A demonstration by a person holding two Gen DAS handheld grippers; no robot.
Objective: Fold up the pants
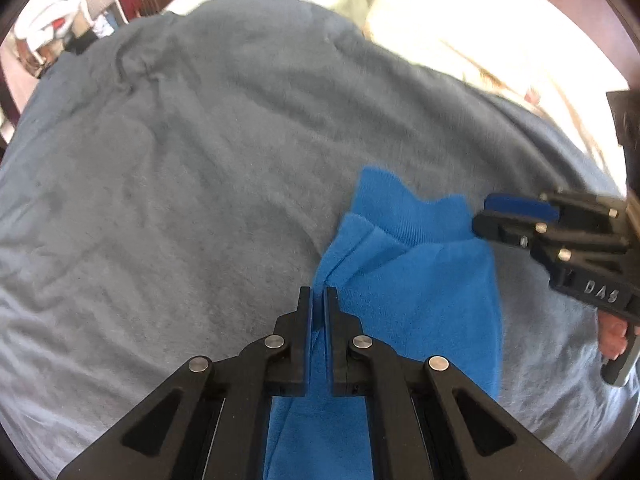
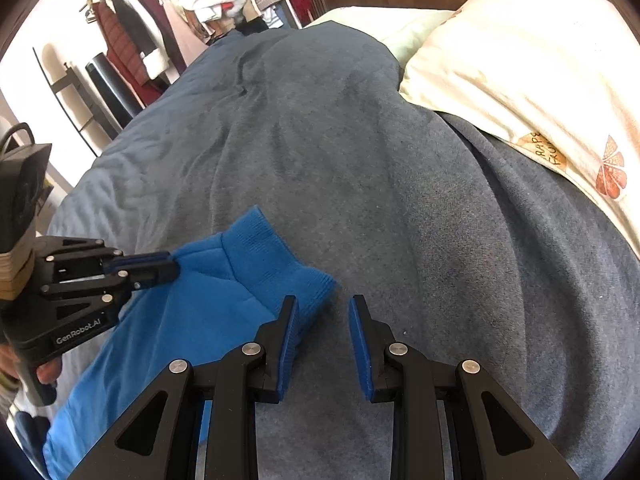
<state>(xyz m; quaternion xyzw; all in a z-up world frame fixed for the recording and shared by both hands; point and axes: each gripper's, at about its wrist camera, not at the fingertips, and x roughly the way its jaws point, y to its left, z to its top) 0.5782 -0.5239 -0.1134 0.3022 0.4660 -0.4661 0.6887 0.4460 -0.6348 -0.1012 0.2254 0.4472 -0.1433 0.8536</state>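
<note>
Blue fleece pants (image 1: 416, 280) lie on a grey blanket (image 1: 200, 160), ribbed cuff end pointing away. My left gripper (image 1: 319, 300) is shut on a fold of the pants' left edge. In the right wrist view the same pants (image 2: 200, 312) lie at lower left, with the left gripper (image 2: 168, 266) pinching their edge. My right gripper (image 2: 322, 320) is open and empty, its left finger beside the ribbed cuff (image 2: 280, 264). It also shows in the left wrist view (image 1: 486, 214), just right of the cuff.
A cream pillow (image 2: 520, 60) lies at the back right of the bed. A rack with hanging clothes (image 2: 132, 40) stands beyond the bed's far left side. The grey blanket (image 2: 360, 140) spreads wide ahead of both grippers.
</note>
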